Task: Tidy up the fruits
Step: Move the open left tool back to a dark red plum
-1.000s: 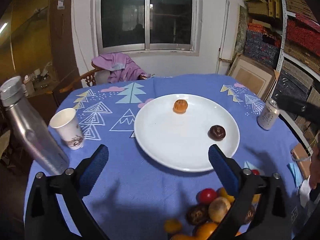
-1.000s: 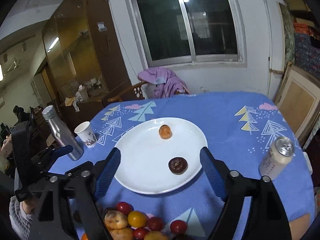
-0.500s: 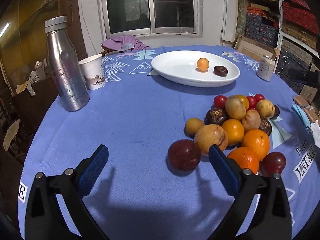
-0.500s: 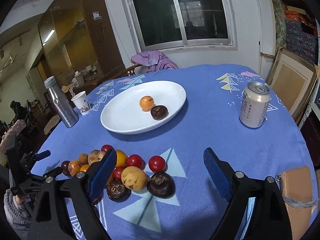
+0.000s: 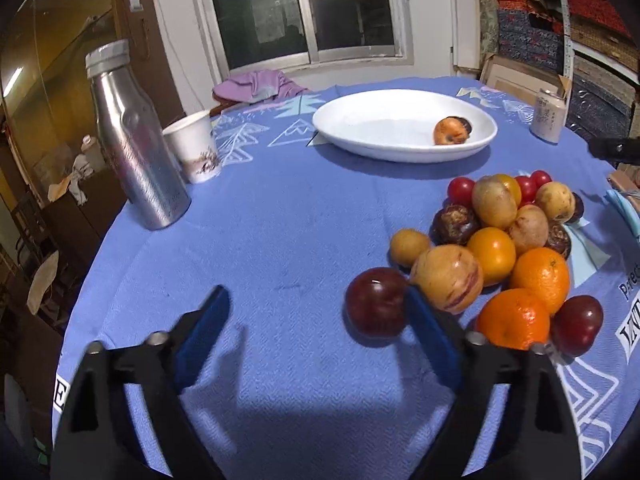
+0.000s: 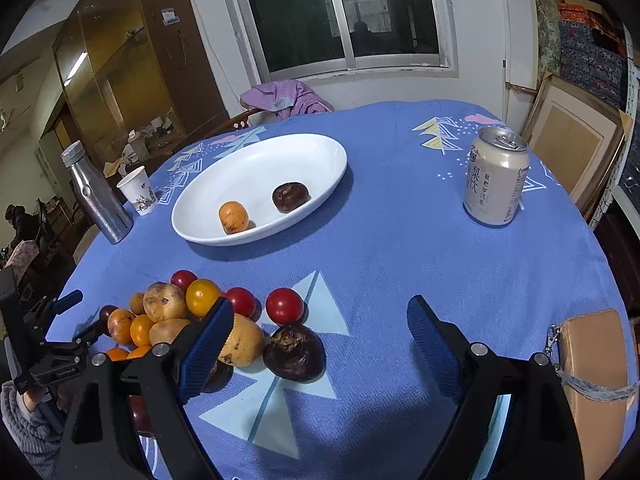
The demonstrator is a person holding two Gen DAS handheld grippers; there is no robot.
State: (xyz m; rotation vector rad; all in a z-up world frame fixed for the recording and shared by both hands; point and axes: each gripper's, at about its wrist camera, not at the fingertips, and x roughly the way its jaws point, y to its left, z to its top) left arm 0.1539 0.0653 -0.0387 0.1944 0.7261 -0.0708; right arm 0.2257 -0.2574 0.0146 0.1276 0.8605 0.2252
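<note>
A pile of fruit [image 5: 500, 240] lies on the blue tablecloth: oranges, small red tomatoes, tan and dark brown fruits. My left gripper [image 5: 316, 320] is low at the pile's near left edge and its jaws are closing. A dark red plum [image 5: 376, 306] sits between them against the right finger [image 5: 432, 332], while the left finger stands clear of it. My right gripper [image 6: 320, 340] is open at the pile's other side, with a dark brown fruit [image 6: 294, 354] between its fingers, untouched. Farther back, the white plate [image 6: 192, 232] holds an orange fruit [image 6: 233, 217] and a dark one [image 6: 291, 197].
A steel bottle [image 5: 136, 152] and a paper cup [image 5: 194, 152] stand at the table's left. A drink can [image 6: 496, 176] stands at the right, and a brown pouch [image 6: 596, 360] lies near the right edge. A chair with a purple garment [image 6: 284, 100] is behind the table.
Both grippers have come down and back from over the plate to the fruit pile. The left jaws have narrowed around the dark red plum. The right jaws keep their width.
</note>
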